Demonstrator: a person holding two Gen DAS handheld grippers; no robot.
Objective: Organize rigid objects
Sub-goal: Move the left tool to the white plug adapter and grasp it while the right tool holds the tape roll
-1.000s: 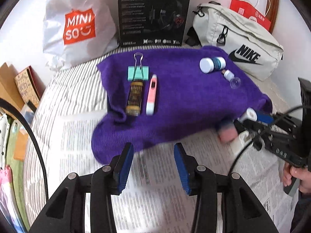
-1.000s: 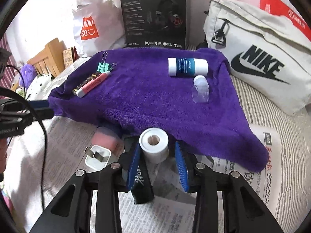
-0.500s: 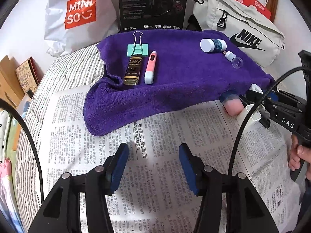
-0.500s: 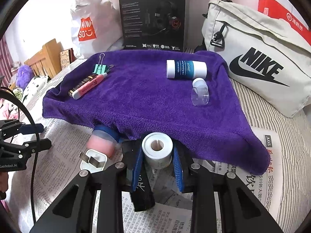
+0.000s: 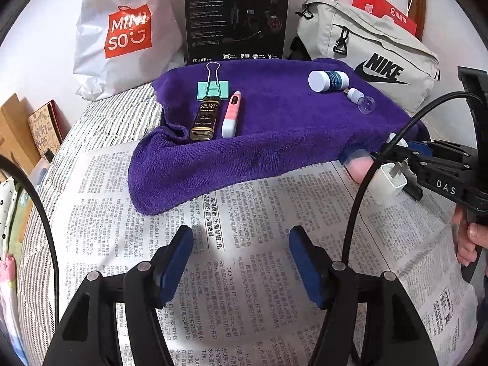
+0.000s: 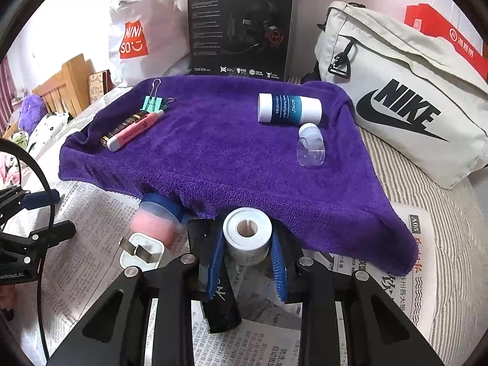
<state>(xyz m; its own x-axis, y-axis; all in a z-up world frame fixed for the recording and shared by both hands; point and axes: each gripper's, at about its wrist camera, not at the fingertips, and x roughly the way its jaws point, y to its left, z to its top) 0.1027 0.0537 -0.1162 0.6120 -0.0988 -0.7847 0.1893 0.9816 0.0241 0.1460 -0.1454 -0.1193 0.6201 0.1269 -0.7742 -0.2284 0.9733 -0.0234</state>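
Right gripper (image 6: pixel 247 251) — white, hollow-cored roll (image 6: pixel 247 235)

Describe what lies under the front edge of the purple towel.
A pink container with a blue lid pokes out from under the purple towel; its far end is covered.

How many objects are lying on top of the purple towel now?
5: binder clip, dark bottle and pink pen-shaped item at its left; blue-white tube and small clear-capped bottle at its right. Others may hide under it.
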